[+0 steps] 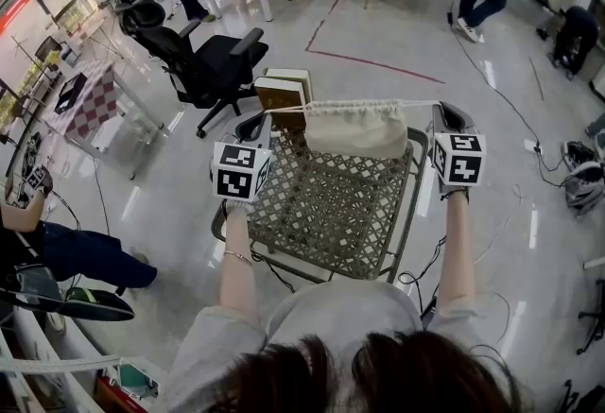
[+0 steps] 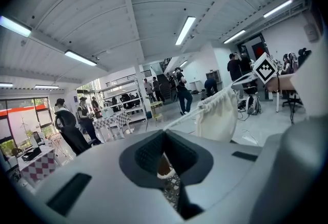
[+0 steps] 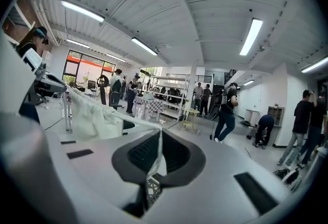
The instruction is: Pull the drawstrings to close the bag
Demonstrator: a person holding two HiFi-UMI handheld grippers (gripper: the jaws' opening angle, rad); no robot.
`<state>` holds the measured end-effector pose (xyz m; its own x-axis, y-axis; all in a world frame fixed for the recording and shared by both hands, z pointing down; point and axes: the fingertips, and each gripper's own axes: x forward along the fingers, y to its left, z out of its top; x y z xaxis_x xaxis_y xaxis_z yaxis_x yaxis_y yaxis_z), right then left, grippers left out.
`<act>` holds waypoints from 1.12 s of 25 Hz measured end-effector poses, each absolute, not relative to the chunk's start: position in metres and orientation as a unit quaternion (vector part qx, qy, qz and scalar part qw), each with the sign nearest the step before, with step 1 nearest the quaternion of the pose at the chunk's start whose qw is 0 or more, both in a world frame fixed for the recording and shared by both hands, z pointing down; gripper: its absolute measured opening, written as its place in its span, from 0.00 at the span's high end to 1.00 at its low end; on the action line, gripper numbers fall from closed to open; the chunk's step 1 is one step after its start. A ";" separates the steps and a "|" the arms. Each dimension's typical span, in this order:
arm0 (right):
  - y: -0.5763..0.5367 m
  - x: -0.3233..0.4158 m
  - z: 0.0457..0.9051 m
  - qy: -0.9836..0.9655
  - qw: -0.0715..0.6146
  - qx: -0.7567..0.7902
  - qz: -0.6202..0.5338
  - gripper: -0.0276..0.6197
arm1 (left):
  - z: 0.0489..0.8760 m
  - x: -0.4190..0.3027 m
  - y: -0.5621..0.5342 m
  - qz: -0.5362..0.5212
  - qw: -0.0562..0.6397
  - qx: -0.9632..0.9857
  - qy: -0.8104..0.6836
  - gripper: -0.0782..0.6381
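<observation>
Left hand-held gripper (image 1: 253, 128) and right hand-held gripper (image 1: 445, 115) each pinch a taut drawstring (image 1: 416, 103) end, the bag (image 1: 342, 129) hanging midway between them.

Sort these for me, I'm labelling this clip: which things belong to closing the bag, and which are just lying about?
Job: bag, drawstrings pulled taut, left gripper and right gripper, each shut on a string end.
Lying about: books behind the bag, black office chair, lattice table beneath.
</observation>
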<state>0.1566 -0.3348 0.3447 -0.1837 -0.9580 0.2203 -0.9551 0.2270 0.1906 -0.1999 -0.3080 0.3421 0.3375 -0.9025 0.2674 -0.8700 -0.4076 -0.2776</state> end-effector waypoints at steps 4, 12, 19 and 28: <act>-0.335 0.159 0.345 -0.767 0.144 0.625 -0.003 0.92 | 0.342 -0.201 -0.308 -0.187 0.040 -0.817 0.544 0.86; -0.333 0.162 0.346 -0.764 0.134 0.631 0.004 0.92 | 0.341 -0.204 -0.305 -0.179 0.037 -0.815 0.550 0.86; -0.332 0.167 0.345 -0.761 0.121 0.637 0.016 0.92 | 0.339 -0.206 -0.303 -0.171 0.033 -0.815 0.553 0.85; -0.331 0.173 0.345 -0.756 0.111 0.644 0.024 0.92 | 0.338 -0.206 -0.302 -0.165 0.031 -0.814 0.556 0.86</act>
<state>0.1729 -0.3310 0.3454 -0.1448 -0.9693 0.1987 -0.9800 0.1681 0.1061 -0.2059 -0.3022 0.3377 0.3274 -0.9156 0.2333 -0.8949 -0.3797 -0.2345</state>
